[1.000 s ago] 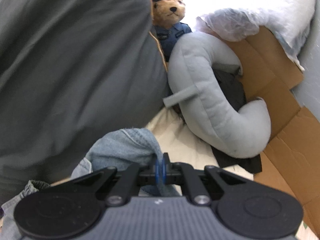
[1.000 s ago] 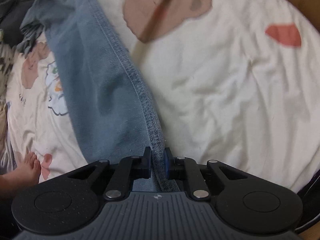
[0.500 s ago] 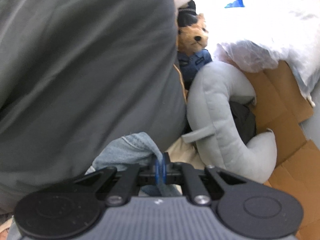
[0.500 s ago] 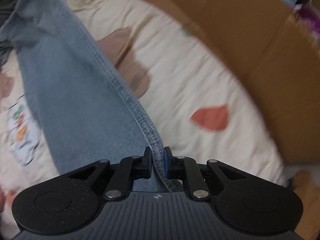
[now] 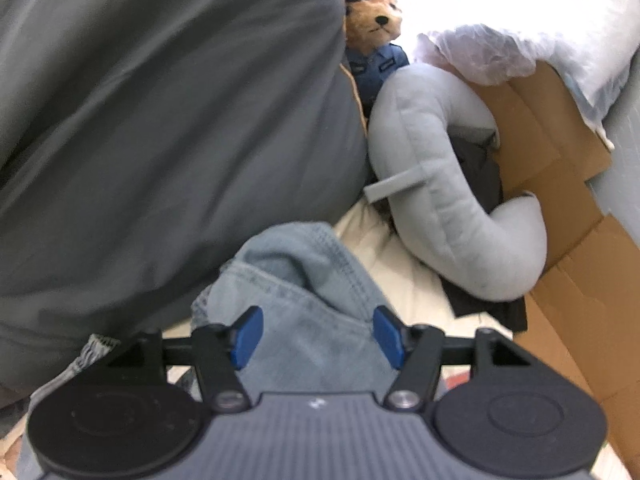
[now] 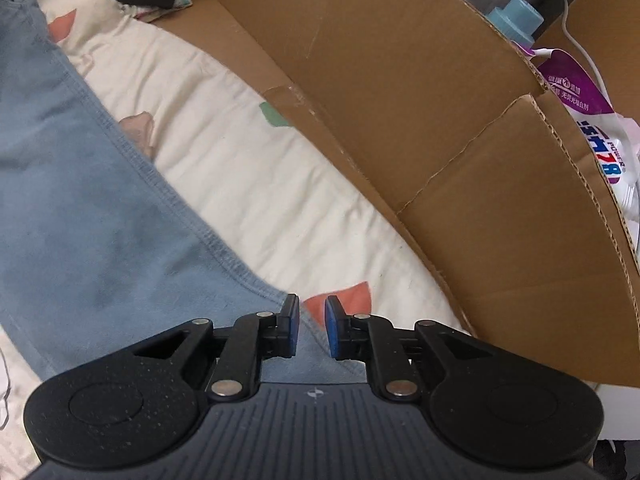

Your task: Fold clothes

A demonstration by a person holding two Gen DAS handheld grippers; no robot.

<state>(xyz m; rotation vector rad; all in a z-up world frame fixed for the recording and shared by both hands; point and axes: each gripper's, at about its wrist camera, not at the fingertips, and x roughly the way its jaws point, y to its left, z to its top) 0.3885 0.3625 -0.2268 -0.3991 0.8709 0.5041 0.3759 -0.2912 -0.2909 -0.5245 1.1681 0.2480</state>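
Light blue denim jeans (image 5: 296, 280) lie bunched on the cream printed sheet (image 5: 400, 276) in the left wrist view. My left gripper (image 5: 316, 336) hangs over that bunch with its jaws opening wide; the blue pads (image 5: 246, 336) stand clear of the cloth, which lies loose beneath them. In the right wrist view a long flat stretch of the jeans (image 6: 80, 208) runs up the left side over the sheet (image 6: 248, 168). My right gripper (image 6: 312, 330) is opening too, with a narrow gap; the hem passes under that gap and neither pad presses it.
A large grey duvet (image 5: 160, 120) rises at the left. A grey U-shaped neck pillow (image 5: 432, 184), a teddy bear in blue uniform (image 5: 376, 40) and dark cloth sit beyond the jeans. Brown cardboard (image 6: 440, 140) walls the right side, with a detergent pouch (image 6: 592, 128) behind it.
Both grippers were shut on the denim and have let it go: the left jaws have spread wide, the right ones slightly. The right view swung toward the cardboard.
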